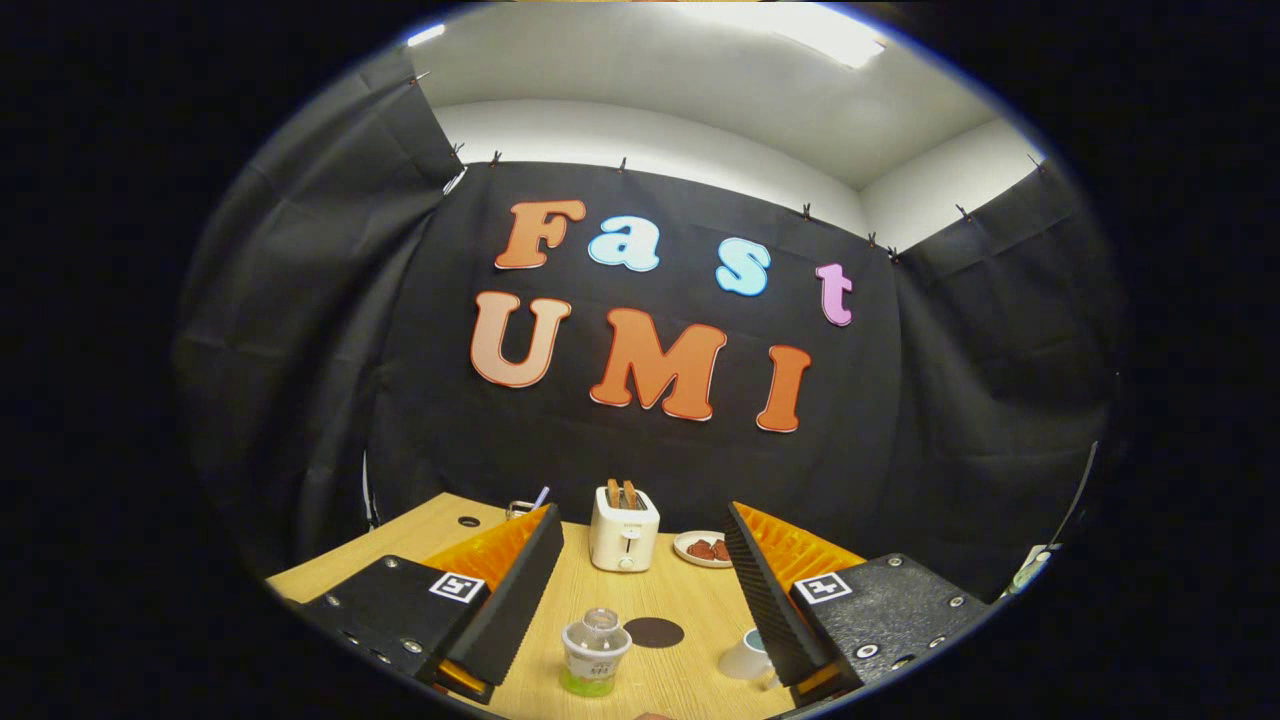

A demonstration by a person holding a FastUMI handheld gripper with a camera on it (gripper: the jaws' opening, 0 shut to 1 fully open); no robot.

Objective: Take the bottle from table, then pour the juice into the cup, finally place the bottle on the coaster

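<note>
Hovering gripper (640, 560) spread wide, grasping nothing — bottle (596, 652) between fingers, label print seemingly unreadable — coaster (654, 632) beside.

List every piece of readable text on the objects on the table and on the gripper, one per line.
Bottle label: printed, too small and blurred to read.
Toaster front: a small mark, too small to read.
Gripper, open with the bottle between its fingers: two square black-and-white marker tags, patterns without words.
Cup, coaster, plate: no text visible.
</note>
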